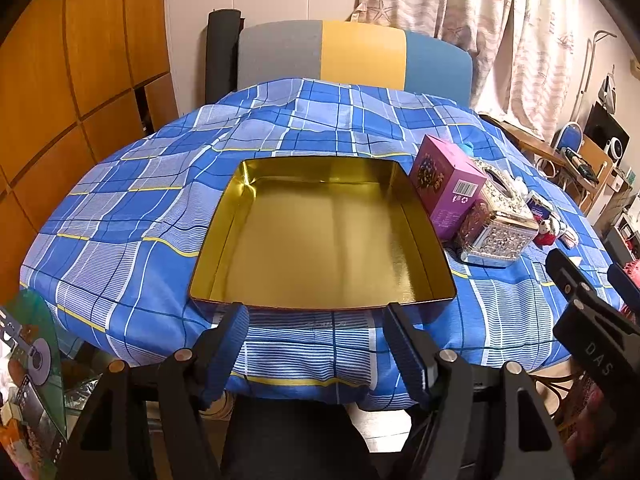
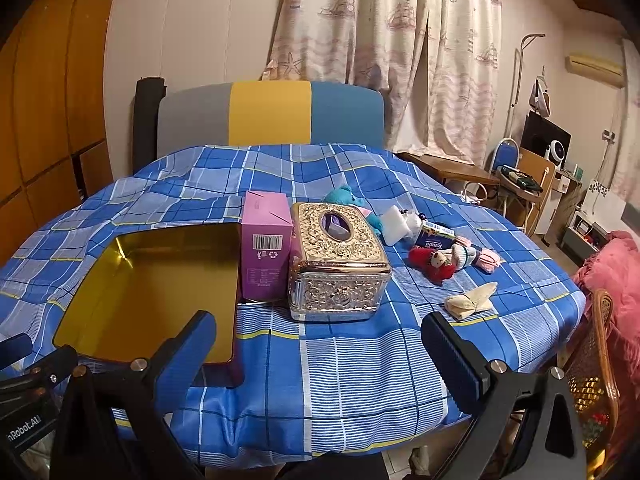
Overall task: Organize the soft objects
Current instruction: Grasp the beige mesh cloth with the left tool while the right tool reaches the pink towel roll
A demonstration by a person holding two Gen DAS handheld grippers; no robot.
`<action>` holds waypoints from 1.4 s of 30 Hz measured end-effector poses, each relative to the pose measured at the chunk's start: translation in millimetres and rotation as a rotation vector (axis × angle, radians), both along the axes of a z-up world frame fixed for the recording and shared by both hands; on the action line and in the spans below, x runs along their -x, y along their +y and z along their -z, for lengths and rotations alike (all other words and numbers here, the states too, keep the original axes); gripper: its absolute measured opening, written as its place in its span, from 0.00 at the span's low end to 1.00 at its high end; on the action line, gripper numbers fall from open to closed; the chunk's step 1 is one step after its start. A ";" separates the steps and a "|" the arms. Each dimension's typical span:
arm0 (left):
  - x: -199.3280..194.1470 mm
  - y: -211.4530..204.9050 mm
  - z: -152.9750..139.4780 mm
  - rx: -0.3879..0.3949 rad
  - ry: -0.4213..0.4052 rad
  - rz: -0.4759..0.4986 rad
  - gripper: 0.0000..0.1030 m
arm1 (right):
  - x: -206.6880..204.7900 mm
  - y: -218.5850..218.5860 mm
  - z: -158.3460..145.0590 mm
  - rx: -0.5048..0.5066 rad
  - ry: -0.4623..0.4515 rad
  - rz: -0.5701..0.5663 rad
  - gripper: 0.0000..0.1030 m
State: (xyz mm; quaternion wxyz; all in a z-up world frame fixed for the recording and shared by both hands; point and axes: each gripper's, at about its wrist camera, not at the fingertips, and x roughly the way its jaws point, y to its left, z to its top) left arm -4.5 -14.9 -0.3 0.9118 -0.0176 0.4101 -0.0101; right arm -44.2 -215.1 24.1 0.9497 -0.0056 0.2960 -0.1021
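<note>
Both claws spread wide, nothing held. Left gripper (image 1: 316, 320) hovers just at the near rim of the gold tin (image 1: 224, 208), not touching. Right gripper (image 2: 320, 340) hangs over the checked cloth (image 2: 340, 360), near side of the ornate tissue box (image 2: 340, 264). Soft things lie right of that box, well apart from the right claw: red teddy (image 2: 434, 264), teal plush (image 2: 344, 196) behind it, cream folded cloth (image 2: 470, 300) nearest. Pink carton (image 2: 266, 256) stands between box and tin.
</note>
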 end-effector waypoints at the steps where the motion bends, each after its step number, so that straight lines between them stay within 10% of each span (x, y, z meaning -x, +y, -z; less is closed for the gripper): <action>1: 0.0 0.0 0.3 0.000 0.000 0.000 0.69 | -0.6 0.1 -0.6 -0.001 0.001 -0.001 1.00; 20: -19.7 -9.1 12.2 0.015 0.074 0.034 0.69 | -17.9 -79.1 -11.1 -0.027 -0.020 0.111 1.00; 27: -27.4 -30.4 22.0 0.184 0.104 0.243 0.69 | -20.6 -158.3 0.1 -0.026 0.001 0.219 1.00; 37: -36.3 -106.1 30.8 0.065 0.146 0.422 0.69 | -29.5 -271.3 63.2 -0.113 0.178 0.357 1.00; 42: -44.6 -139.2 29.1 0.146 0.161 0.524 0.69 | -37.9 -300.8 71.4 -0.174 0.175 0.363 0.99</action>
